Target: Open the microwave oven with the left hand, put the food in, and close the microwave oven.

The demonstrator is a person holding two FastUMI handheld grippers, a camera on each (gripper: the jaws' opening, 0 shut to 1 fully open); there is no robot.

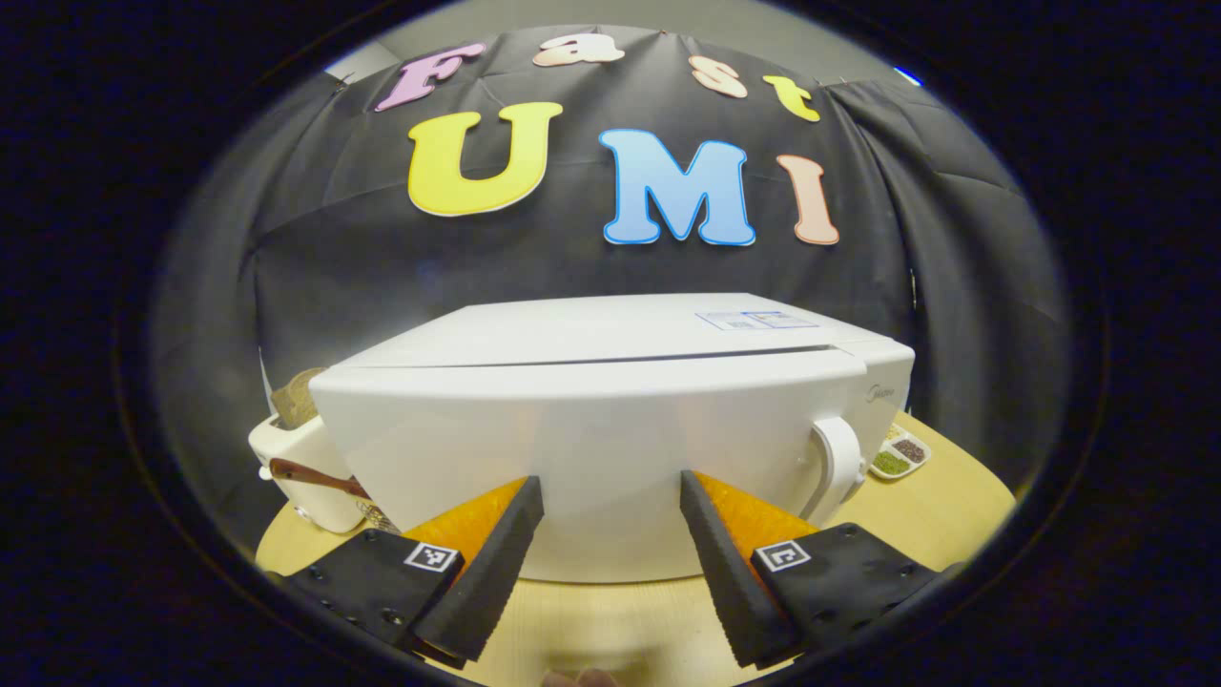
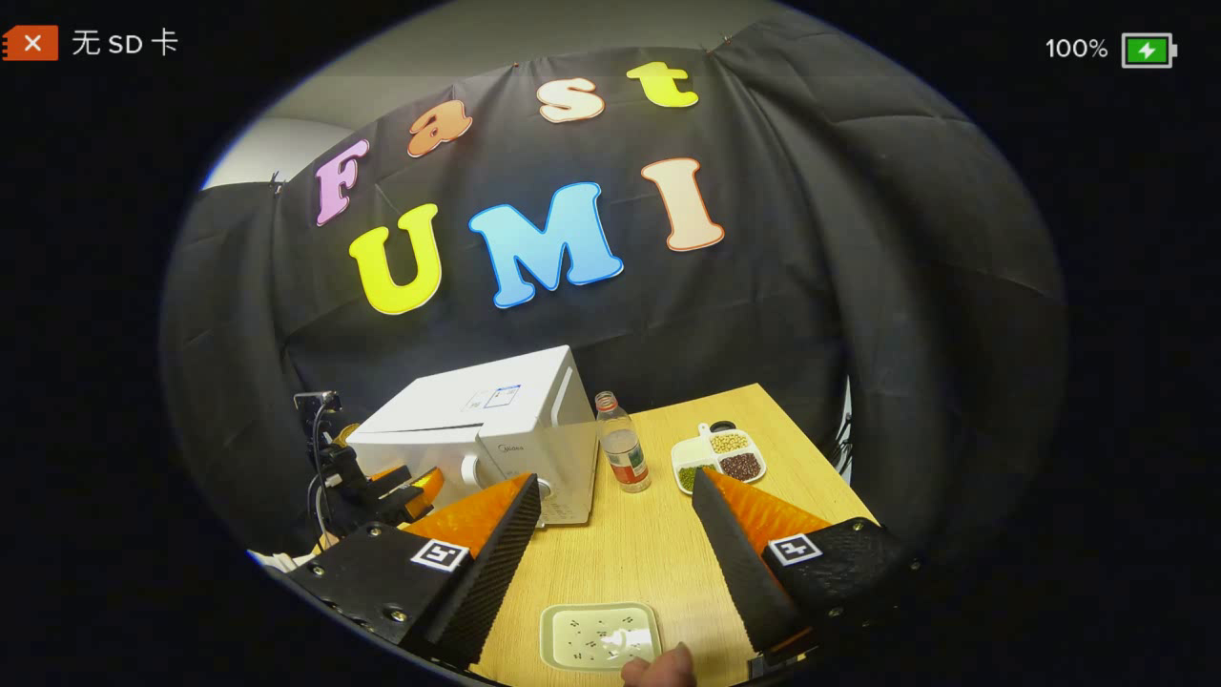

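Landmark: the microwave oven (image 1: 610, 429), white, door closed, standing on the wooden worktop (image 2: 630, 544).
Left tool (image 1: 610, 549): fingers spread, gripping nothing, facing the oven door from close in front.
Door handle (image 1: 835, 468): a white upright loop at the door's edge, off to the right of the left tool's line and a little above its fingertips; its long axis runs up and down.
Coming move, as I judge it: shift the left tool rightward to bring the handle between the fingers, then pull the door out.
Right tool (image 2: 610, 534): fingers spread, nothing between them, well back from the oven's front and to its right.
Food: a pale square plate (image 2: 599, 637) on the worktop just below the right tool, a fingertip at its near rim.
Nearer hand: left for the handle, right for the plate.
Beside the oven: a small bottle (image 2: 622, 456) just right of it, a divided dish of beans (image 2: 717, 460) farther right.
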